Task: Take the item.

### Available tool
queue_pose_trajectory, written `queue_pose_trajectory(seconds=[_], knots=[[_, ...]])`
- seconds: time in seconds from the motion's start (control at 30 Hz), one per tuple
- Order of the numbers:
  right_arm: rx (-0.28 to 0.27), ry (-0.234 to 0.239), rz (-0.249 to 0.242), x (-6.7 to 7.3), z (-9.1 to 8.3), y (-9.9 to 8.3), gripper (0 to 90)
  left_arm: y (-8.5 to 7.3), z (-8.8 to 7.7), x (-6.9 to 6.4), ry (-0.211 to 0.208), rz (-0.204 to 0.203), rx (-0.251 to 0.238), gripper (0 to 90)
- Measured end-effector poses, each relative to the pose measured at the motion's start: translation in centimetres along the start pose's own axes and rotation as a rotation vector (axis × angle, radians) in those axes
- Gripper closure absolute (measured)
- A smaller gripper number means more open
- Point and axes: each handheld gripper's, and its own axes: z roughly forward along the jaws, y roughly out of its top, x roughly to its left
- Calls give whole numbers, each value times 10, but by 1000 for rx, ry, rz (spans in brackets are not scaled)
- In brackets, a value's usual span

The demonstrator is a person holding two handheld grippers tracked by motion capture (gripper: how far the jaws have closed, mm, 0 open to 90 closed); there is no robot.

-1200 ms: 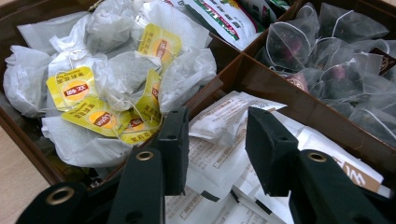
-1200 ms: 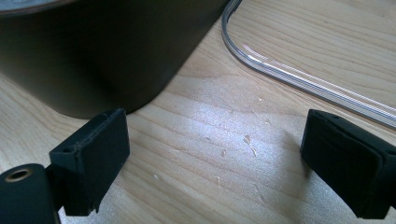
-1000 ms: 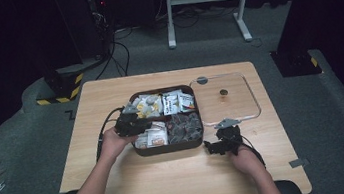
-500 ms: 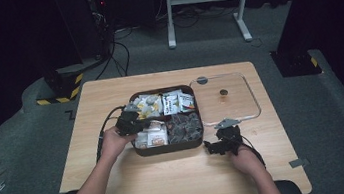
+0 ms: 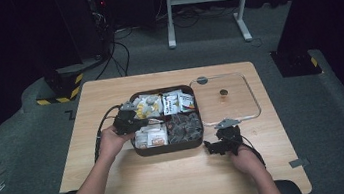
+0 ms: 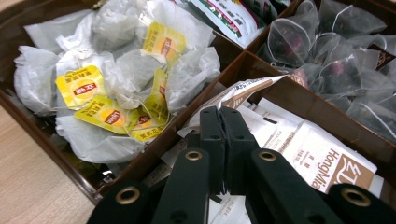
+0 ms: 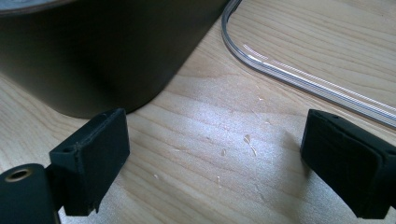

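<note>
A dark brown divided tray (image 5: 169,149) sits mid-table, holding yellow-tagged tea bags (image 6: 116,79), clear pyramid tea bags (image 6: 336,60), printed packets (image 6: 229,14) and white-and-brown sachets (image 6: 322,154). My left gripper (image 6: 222,114) is shut, jaws pressed together, tips down in the sachet compartment beside the divider. I cannot tell whether a sachet edge is pinched between them. In the high view the left gripper (image 5: 136,124) reaches over the tray's left side. My right gripper (image 7: 215,158) rests open on bare wood beside the tray's outer wall (image 7: 102,46), nothing between its jaws.
A clear lid (image 5: 255,109) with a small dark knob (image 5: 223,92) lies flat on the table right of the tray; its rim (image 7: 289,74) runs just beyond the right gripper. Both of the person's forearms come in from the table's near edge.
</note>
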Motion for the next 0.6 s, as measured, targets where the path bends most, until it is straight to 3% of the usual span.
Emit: queue_pose_trajectory(seconds=[0.6], knots=[[0, 6, -5, 0, 1, 1, 78, -3, -21, 3, -4, -29, -53, 887]])
